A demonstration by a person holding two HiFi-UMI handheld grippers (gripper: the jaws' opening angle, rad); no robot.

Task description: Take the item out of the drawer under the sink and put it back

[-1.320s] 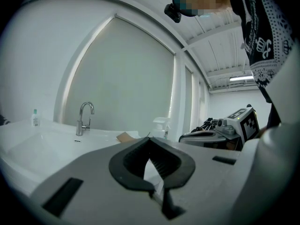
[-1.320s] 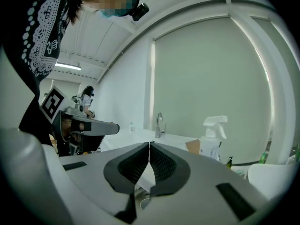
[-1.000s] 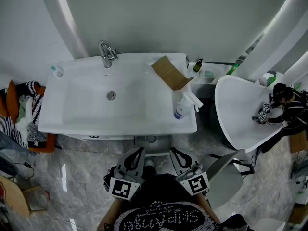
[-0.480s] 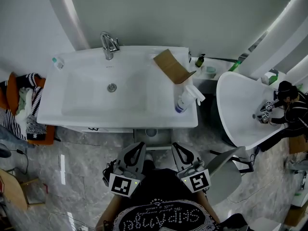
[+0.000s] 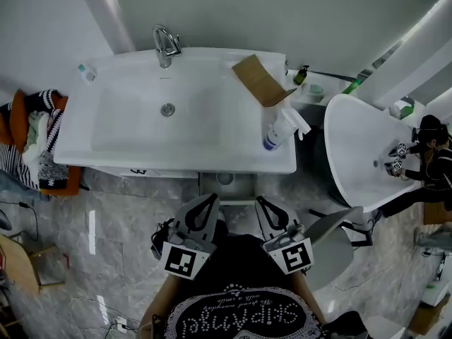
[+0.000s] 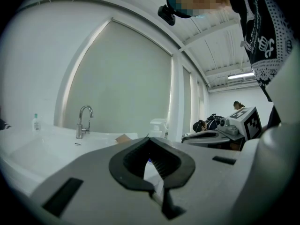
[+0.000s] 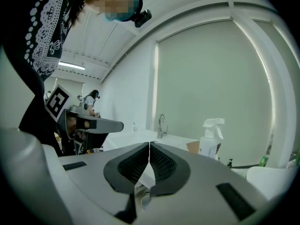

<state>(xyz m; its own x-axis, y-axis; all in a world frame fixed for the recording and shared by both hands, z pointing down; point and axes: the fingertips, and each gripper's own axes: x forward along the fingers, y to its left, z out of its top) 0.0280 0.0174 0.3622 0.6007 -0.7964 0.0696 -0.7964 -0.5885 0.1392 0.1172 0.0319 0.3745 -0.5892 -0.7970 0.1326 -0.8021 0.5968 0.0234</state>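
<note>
Task apparently not begun. Left gripper (image 5: 210,202) and right gripper (image 5: 263,203), lower centre of the head view, face the sink (image 5: 176,162). Both have jaws together with nothing between them. No open drawer shows beneath. The item is unseen, presumably inside. Removal and return remain.

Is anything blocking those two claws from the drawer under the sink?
Nothing visible does. The left gripper and right gripper, both shut and empty, hover just in front of the grey unit under the sink. The item itself is hidden.
</note>
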